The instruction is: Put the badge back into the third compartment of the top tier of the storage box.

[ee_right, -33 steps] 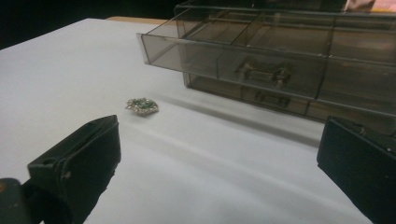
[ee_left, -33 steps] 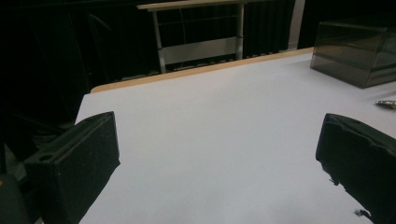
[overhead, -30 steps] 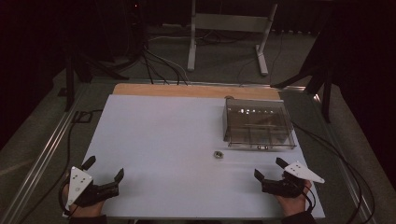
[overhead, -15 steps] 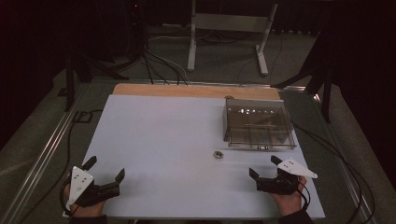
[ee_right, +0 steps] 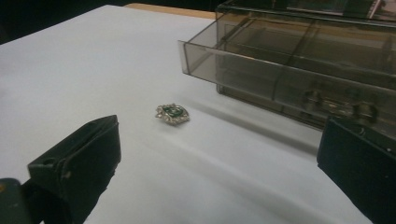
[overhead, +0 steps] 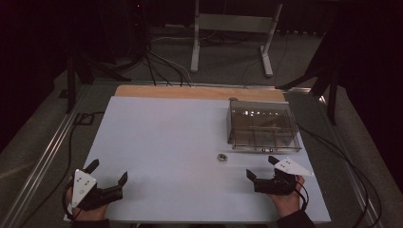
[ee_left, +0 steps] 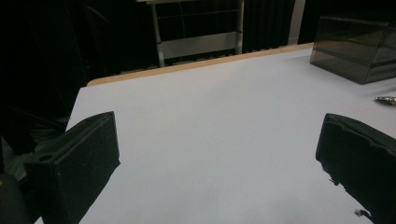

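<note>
Brooch (overhead: pixel 222 156) lies on white table (overhead: pixel 161 142), just before smoked drawer box (overhead: pixel 263 126). Right gripper (overhead: pixel 260 169), jaws apart, sits nearer, brooch ahead and left. Left gripper (overhead: pixel 108 172) open, well apart.

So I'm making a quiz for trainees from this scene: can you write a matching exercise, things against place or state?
Things:
1. left gripper
2. right gripper
3. brooch
4. smoky box

Places or states:
A. drawer pulled out a little
B. open, at the near left of the table
C. lying on the white sheet in front of the box
D. open, pointed toward the brooch

Pairs: 1-B, 2-D, 3-C, 4-A
</note>
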Demonstrator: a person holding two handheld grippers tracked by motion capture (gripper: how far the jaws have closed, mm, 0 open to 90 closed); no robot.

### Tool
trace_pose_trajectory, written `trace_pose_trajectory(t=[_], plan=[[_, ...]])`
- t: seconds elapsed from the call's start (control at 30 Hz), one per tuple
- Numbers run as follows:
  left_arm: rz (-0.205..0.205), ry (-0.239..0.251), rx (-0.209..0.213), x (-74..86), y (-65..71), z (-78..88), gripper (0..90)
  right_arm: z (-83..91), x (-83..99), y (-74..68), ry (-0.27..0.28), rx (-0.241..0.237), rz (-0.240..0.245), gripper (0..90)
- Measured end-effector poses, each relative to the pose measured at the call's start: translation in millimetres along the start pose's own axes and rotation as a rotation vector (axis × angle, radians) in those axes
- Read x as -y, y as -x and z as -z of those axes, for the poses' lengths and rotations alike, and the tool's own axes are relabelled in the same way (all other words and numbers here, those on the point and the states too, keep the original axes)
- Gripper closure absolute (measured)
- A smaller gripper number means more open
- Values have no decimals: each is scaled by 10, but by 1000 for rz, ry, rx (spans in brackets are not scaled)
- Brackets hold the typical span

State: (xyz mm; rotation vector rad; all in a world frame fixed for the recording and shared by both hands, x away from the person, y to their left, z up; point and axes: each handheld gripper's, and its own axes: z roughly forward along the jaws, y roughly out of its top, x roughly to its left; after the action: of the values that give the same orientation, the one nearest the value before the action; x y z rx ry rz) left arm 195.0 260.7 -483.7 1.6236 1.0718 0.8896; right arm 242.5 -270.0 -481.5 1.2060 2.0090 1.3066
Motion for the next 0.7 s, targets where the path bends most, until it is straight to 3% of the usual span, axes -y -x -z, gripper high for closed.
trace_pose_trajectory(t=[0.7], plan=[[-2, 0, 22, 9, 26, -31, 4, -205, -59, -156, -37, -20, 18, 0]])
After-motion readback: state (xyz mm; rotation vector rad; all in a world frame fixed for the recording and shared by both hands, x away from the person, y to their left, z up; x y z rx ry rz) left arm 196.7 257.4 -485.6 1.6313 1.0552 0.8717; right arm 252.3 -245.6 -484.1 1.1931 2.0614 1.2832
